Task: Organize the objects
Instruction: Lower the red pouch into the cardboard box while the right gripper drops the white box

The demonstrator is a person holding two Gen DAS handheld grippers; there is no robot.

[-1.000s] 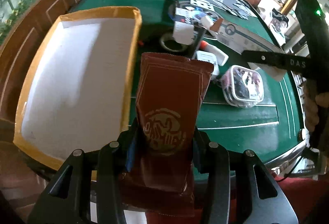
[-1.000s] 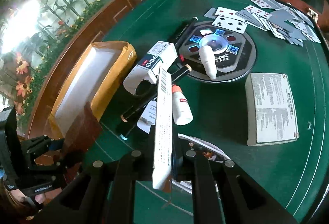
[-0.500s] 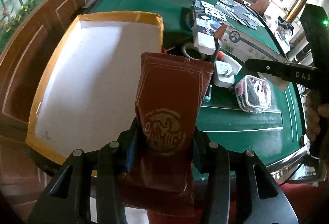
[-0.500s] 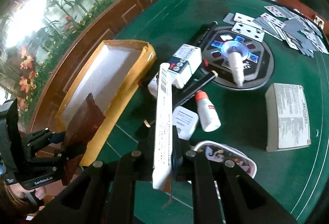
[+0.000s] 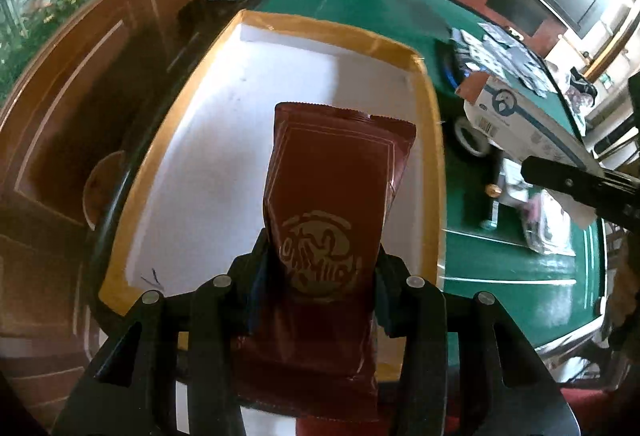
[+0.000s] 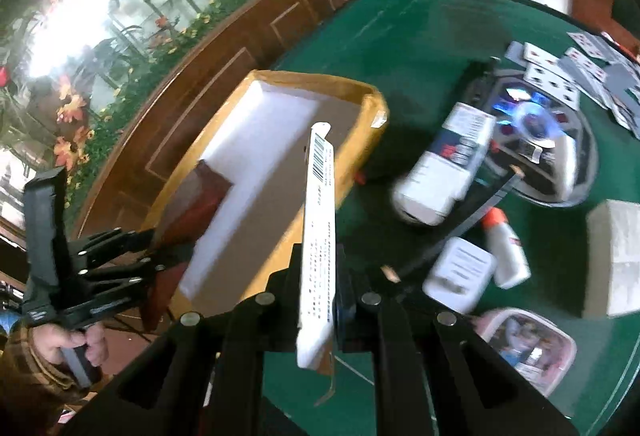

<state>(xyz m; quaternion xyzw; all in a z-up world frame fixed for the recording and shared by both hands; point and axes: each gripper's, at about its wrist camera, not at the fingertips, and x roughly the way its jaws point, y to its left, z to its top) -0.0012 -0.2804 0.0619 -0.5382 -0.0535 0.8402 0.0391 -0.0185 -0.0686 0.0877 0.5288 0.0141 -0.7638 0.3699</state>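
- My left gripper (image 5: 320,276) pinches one dark red pouch (image 5: 336,195) by its lower part; its long axis runs away from me, sealed top edge pointing forward over the white floor of the tray (image 5: 428,139).
- My right gripper (image 6: 320,300) is pressed tight on one flat white carton (image 6: 318,220), edge-on, barcode end pointing forward toward the tray's near wall.
- A second ago the tray lay left of the pouch; now the pouch hangs above it, and the carton has swung from the clutter to the tray.
- Beyond on the green table (image 6: 400,35): one white bottle (image 6: 506,248), one charger (image 6: 460,272), one round dial board (image 6: 536,139).
- Farthest, scattered playing cards (image 6: 580,75), too many to count.
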